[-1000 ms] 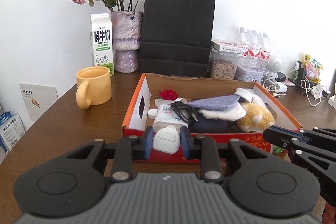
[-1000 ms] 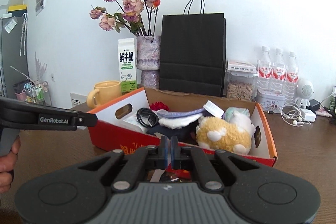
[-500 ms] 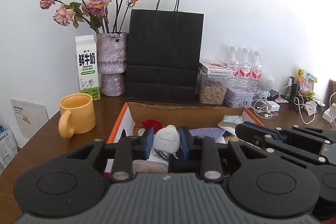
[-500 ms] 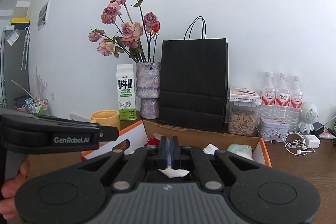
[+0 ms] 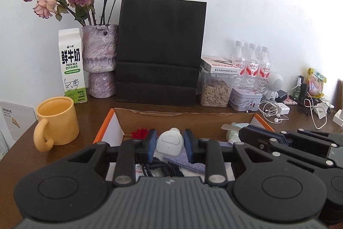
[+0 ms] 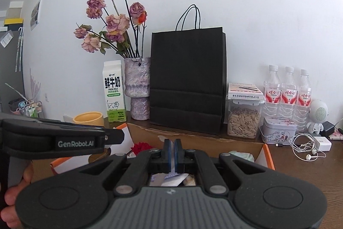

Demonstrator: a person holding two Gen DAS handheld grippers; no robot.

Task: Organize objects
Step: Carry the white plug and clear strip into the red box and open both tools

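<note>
My left gripper [image 5: 169, 143] is shut on a small white rounded device [image 5: 169, 142] and holds it over the near part of an orange cardboard box [image 5: 184, 116]. The box holds a red flower [image 5: 139, 133], a black cable [image 5: 158, 169], a purple cloth [image 5: 188, 162] and other items, mostly hidden behind the gripper. My right gripper [image 6: 172, 151] is shut and empty over the same box [image 6: 268, 151]; it shows at the right of the left wrist view [image 5: 300, 147]. The left gripper also shows at the left of the right wrist view [image 6: 64, 138].
A yellow mug [image 5: 56, 121], milk carton [image 5: 71, 65], vase of dried roses [image 5: 99, 59] and black paper bag [image 5: 160, 50] stand behind the box. A seed jar [image 5: 216, 89], tin [image 5: 245, 98], water bottles [image 5: 253, 65], earphones [image 5: 272, 111] and chargers fill the right.
Both grippers have risen and moved forward over the box, so its contents now sit lower and are mostly hidden. The left gripper still holds the white device.
</note>
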